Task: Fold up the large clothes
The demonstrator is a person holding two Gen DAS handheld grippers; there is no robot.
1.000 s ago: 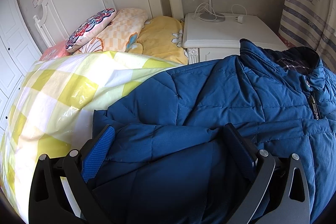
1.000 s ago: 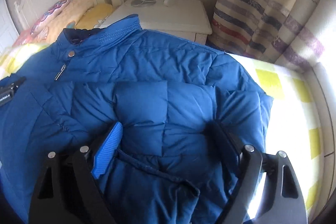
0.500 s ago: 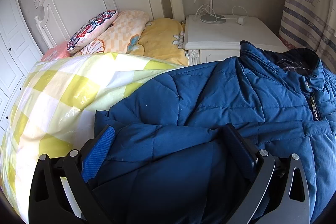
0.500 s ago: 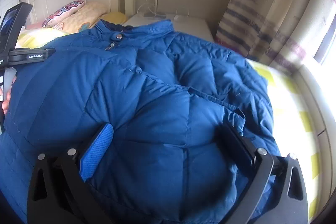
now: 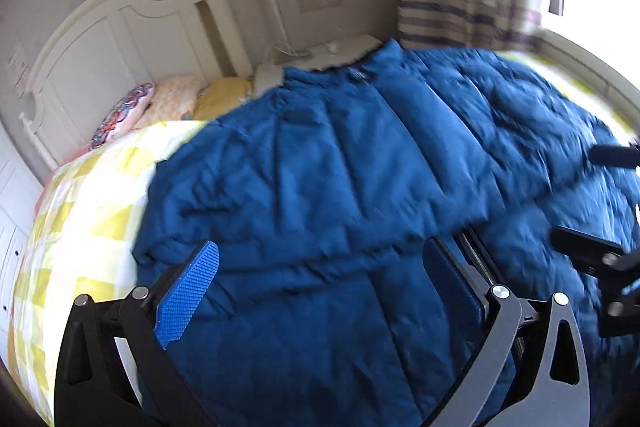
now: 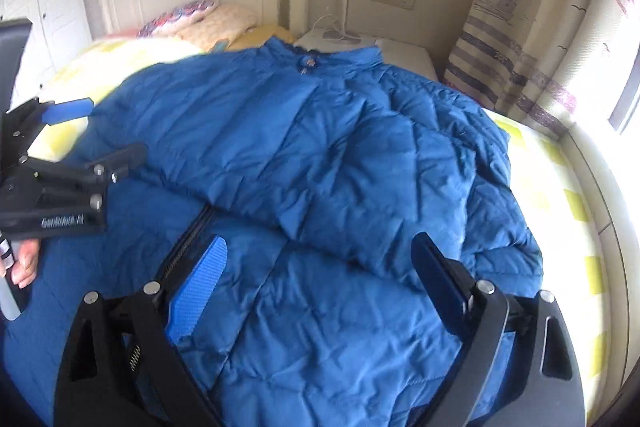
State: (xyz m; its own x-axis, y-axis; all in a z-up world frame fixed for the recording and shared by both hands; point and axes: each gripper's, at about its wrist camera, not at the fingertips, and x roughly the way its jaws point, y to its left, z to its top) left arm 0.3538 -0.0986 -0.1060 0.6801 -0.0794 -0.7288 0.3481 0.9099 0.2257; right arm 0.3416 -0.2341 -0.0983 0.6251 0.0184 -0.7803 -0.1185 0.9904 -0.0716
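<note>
A large blue quilted puffer jacket (image 5: 340,179) lies spread on the bed, zipped, collar toward the headboard; it also fills the right wrist view (image 6: 320,155). Both sleeves lie folded in across the front. My left gripper (image 5: 320,275) is open above the jacket's lower left part, holding nothing. My right gripper (image 6: 320,267) is open above the lower right part, holding nothing. The left gripper also shows at the left edge of the right wrist view (image 6: 76,135), open. The right gripper shows at the right edge of the left wrist view (image 5: 596,203).
A yellow-and-white checked bed cover (image 5: 88,211) lies under the jacket. Pillows (image 6: 200,23) lean on the white headboard (image 5: 120,39). A white nightstand (image 6: 400,55) with a lamp base stands behind. Striped curtains (image 6: 520,67) and a bright window are at the right.
Both grippers have lifted and pulled back from the jacket. The right sleeve now lies folded across the front. The left camera has swung right and is blurred.
</note>
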